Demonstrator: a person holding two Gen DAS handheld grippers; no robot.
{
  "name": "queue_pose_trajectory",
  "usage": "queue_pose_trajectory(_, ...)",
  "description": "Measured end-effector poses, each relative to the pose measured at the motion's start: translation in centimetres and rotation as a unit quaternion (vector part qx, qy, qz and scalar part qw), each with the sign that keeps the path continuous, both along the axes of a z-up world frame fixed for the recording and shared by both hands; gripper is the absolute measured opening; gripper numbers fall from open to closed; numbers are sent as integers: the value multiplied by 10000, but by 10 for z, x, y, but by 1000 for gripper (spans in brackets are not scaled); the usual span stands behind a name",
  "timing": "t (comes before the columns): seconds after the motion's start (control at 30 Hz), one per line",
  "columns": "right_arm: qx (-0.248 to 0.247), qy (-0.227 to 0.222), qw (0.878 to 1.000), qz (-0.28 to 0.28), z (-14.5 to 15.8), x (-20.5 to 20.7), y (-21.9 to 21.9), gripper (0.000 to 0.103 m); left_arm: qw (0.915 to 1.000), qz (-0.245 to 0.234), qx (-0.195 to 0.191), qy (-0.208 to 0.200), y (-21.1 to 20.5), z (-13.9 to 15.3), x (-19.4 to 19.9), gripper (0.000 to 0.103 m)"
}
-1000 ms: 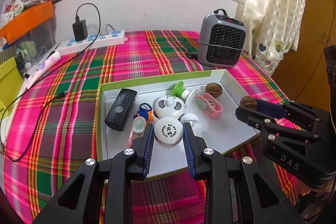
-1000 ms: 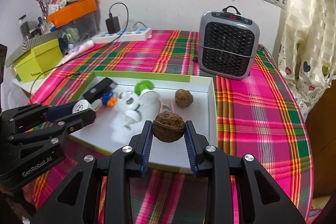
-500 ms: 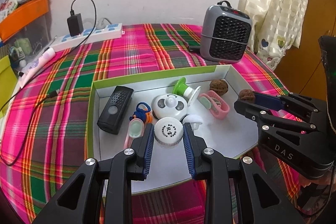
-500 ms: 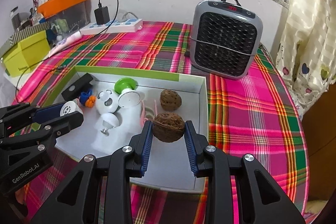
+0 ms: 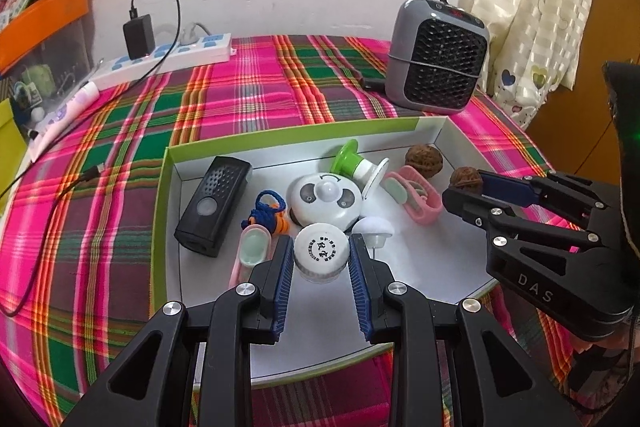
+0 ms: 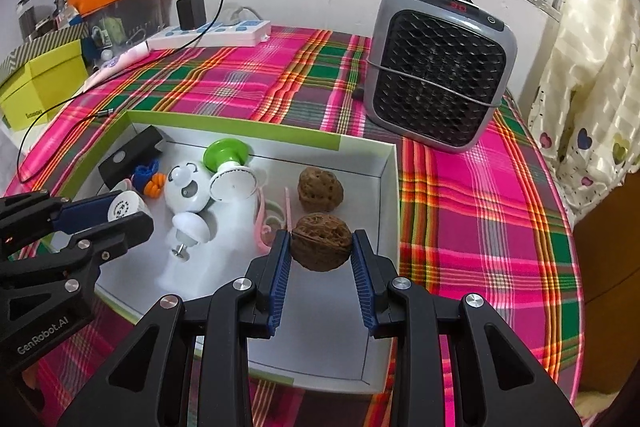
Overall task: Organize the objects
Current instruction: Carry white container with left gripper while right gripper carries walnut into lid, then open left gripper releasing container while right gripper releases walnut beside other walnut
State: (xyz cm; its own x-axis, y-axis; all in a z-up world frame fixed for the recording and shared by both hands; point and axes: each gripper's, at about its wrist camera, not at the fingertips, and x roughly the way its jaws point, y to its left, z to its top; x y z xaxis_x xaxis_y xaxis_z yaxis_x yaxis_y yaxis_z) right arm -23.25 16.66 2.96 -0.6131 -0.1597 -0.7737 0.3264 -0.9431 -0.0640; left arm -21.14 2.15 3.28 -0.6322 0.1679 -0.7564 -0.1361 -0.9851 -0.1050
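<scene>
A shallow white box with green walls (image 5: pixel 280 137) (image 6: pixel 240 125) lies on the plaid cloth. My left gripper (image 5: pixel 320 255) is shut on a small white-capped jar (image 5: pixel 321 250) above the box's front middle. My right gripper (image 6: pixel 321 247) is shut on a walnut (image 6: pixel 321 241) over the box's right side; the held walnut also shows in the left wrist view (image 5: pixel 466 179). A second walnut (image 6: pixel 320 190) (image 5: pixel 424 157) rests in the box's far right corner. In the right wrist view the jar (image 6: pixel 122 207) shows between the left gripper's fingers.
The box also holds a black remote-like unit (image 5: pixel 214 205), a white panda-faced gadget (image 5: pixel 325 197), a green-and-white piece (image 5: pixel 358 163), a pink clip (image 5: pixel 416 193), a white knob (image 5: pixel 374 229) and a blue-orange toy (image 5: pixel 268 211). A grey heater (image 6: pixel 438 71) and a power strip (image 5: pixel 160 61) stand behind.
Both grippers have moved forward and slightly down over the box, so the box and its contents appear closer and lower in each view. Both grips are unchanged.
</scene>
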Motion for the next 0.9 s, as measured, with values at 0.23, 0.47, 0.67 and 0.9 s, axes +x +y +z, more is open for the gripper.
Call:
queue_pose_trajectory(0.23,-318,-153,9994,68,0,-4,2,32,10000,25,-27,-38,-1,-3,-2,26)
queue_pose_trajectory(0.47,-54,-160,9998,-48,-1,-3,5,32,10000,17,-40,-71,0,-5,-4,26)
queue_pose_trajectory(0.67,28,-184,9998,21,-4,-5,1,32,10000,5,-48,-78,1,-5,-4,26)
queue_pose_trajectory(0.9,23,-199,9998,55,-8,-7,-1,32,9999,-8,-97,-59,3,-7,-6,26)
